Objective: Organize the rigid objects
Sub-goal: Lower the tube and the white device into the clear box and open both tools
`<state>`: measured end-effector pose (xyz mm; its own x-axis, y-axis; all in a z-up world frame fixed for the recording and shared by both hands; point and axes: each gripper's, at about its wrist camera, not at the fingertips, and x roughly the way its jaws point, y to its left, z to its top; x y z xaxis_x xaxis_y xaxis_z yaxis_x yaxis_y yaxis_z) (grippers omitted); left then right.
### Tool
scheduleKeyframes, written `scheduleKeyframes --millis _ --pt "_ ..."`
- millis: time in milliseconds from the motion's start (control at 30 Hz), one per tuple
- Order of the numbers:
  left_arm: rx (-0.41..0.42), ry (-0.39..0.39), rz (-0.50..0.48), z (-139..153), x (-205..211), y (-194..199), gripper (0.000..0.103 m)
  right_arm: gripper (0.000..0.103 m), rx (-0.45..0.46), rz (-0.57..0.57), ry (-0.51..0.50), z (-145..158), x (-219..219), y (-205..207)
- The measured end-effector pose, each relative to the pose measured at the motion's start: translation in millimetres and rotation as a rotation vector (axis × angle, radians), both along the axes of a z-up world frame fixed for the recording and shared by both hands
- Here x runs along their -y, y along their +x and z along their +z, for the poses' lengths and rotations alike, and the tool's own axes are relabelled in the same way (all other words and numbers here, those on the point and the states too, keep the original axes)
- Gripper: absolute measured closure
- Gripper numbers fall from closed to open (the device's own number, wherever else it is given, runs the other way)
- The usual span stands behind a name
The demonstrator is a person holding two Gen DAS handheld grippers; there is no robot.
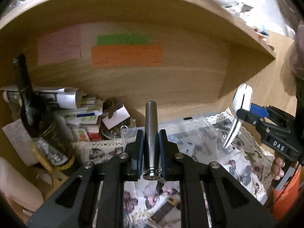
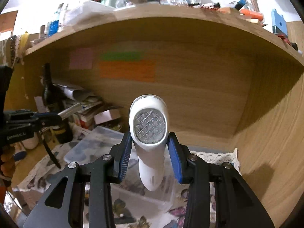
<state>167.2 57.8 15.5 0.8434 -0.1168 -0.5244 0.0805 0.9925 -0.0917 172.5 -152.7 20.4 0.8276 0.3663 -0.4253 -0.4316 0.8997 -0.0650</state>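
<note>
My left gripper [image 1: 151,152] is shut on a steel cylinder [image 1: 151,125] that points forward into a wooden shelf bay. It also shows at the left of the right wrist view [image 2: 69,111]. My right gripper [image 2: 150,157] is shut on a white hand-held device [image 2: 150,133] with a round patterned clear face, held upright above the butterfly cloth. The device also shows at the right of the left wrist view [image 1: 240,110], held by the right gripper [image 1: 245,112].
A dark wine bottle [image 1: 32,114] leans at the left beside stacked papers and boxes [image 1: 83,110]. A clear plastic box [image 1: 190,133] lies on the butterfly cloth [image 1: 247,163]. Coloured notes [image 1: 127,55] stick to the back panel. A cluttered shelf [image 2: 171,11] runs overhead.
</note>
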Motion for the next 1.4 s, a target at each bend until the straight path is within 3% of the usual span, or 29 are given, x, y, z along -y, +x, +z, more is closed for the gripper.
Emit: scheduleKeyframes --millis 133,333,600,867,1100,1300,1400 --pt "-0.024 0.02 0.007 -12 -1 23 0.088 0.068 -0.051 0.007 -0.021 -15 -6 18" --pt "-0.143 0.033 0.013 -55 -4 54 0.088 0.068 -0.137 0.034 -0.071 -44 -21 37" --pt "-0.23 0.066 -0.009 -90 3 64 0.088 0.068 -0.206 0.101 -0.139 -66 -49 47" --pt "-0.239 0.054 -0.019 -93 7 59 0.088 0.068 -0.283 0.145 -0.24 -91 -79 61" --pt "-0.191 0.048 -0.024 -76 4 36 0.088 0.067 -0.35 0.17 -0.223 -98 -81 64" --pt "-0.147 0.046 -0.013 -64 0 15 0.073 0.067 -0.318 0.159 -0.192 -82 -72 46" --pt "-0.129 0.042 -0.009 -60 -1 1 0.057 0.062 -0.276 0.143 -0.147 -66 -60 32"
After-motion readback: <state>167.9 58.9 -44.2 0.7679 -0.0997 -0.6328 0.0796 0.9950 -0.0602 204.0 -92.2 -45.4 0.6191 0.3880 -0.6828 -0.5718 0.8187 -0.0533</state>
